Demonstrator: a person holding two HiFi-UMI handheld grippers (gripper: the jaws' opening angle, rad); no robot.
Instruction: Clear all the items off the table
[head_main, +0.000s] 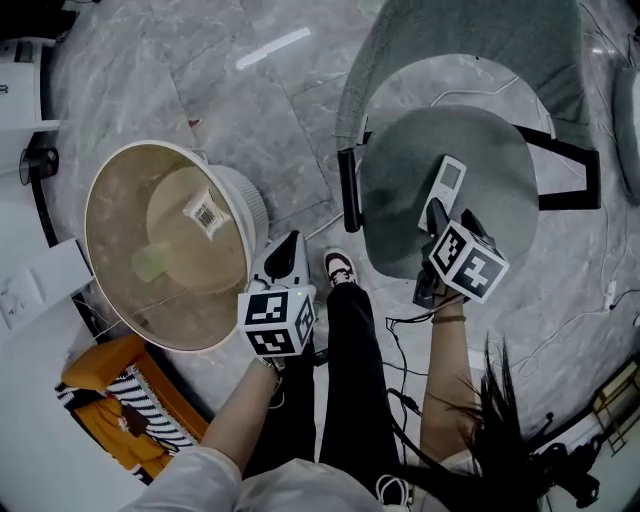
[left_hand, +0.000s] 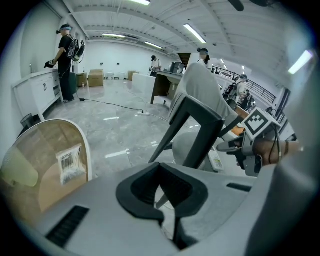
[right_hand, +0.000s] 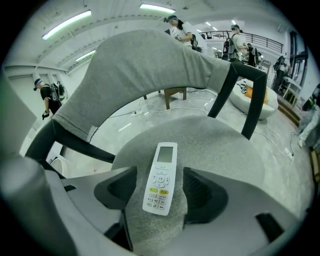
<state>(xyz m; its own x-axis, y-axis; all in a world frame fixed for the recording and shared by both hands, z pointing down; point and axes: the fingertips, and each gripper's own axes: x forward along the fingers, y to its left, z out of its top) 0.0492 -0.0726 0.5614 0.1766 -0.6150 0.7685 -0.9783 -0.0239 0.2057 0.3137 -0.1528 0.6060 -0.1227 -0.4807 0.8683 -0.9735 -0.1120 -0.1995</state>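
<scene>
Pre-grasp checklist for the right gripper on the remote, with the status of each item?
1. Open right gripper: ok.
2. Centred remote between the jaws: ok, pads clear of it on both sides.
3. Flat remote, buttons up, on the chair seat: ok.
4. Empty left gripper, away from the remote: ok, shut beside the basket.
5. Open basket top: ok.
6. Clear path from seat to basket: cannot tell.
</scene>
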